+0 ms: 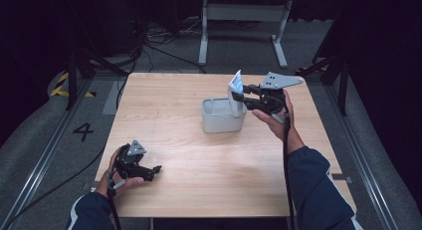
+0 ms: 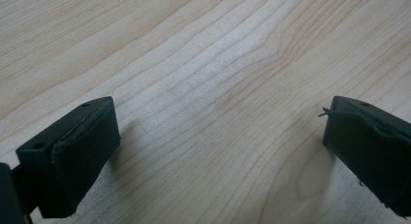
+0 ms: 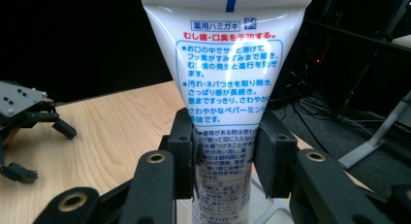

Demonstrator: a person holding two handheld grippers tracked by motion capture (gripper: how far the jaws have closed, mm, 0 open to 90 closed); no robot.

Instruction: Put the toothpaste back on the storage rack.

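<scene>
— Sitting on the table (image 1: 164, 120), what is biggest?
— A grey bin (image 1: 223, 115). At its two o'clock, the right gripper (image 3: 224, 156) pinches a white toothpaste tube (image 3: 226, 64), flat end up, blue writing.
— And the left gripper (image 2: 218, 151)?
— Spread wide, at seven o'clock.

The tube (image 1: 236, 93) stands over the bin's (image 1: 219, 121) right end, mid-table (image 1: 199, 165); left gripper (image 1: 155, 169) rests front-left.

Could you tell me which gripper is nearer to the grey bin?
The right. The right gripper holds a toothpaste tube right above the grey bin; the left gripper rests open, far off at the table's near-left corner.
</scene>
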